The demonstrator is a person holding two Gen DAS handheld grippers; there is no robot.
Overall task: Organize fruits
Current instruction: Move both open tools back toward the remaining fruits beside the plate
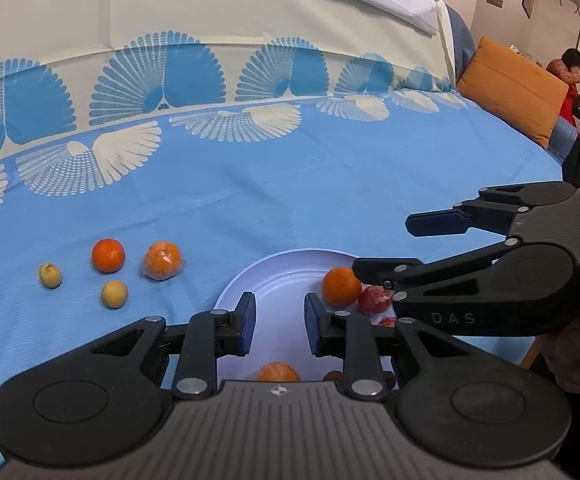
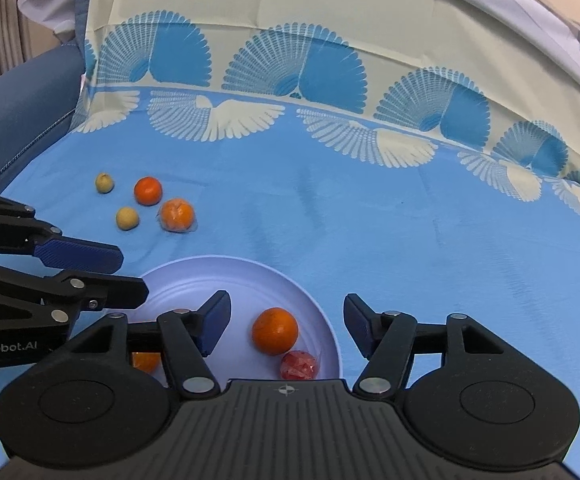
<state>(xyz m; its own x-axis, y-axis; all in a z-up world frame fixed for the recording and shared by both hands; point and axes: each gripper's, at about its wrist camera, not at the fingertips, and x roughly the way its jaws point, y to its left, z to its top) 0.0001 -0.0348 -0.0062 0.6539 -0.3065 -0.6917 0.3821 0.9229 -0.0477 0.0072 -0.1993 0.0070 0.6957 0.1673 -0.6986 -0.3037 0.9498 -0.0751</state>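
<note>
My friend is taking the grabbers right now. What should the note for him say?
Left gripper: open, empty, over the plate.
Right gripper: open, empty, jaws either side of an orange lying on the plate.
On the plate: that orange, a red wrapped fruit, another orange near the front edge, and something small and brown, mostly hidden.
Still on the blue cloth: one bare orange, one wrapped orange, two small yellowish fruits.
Left to do: move those four onto the plate.
</note>
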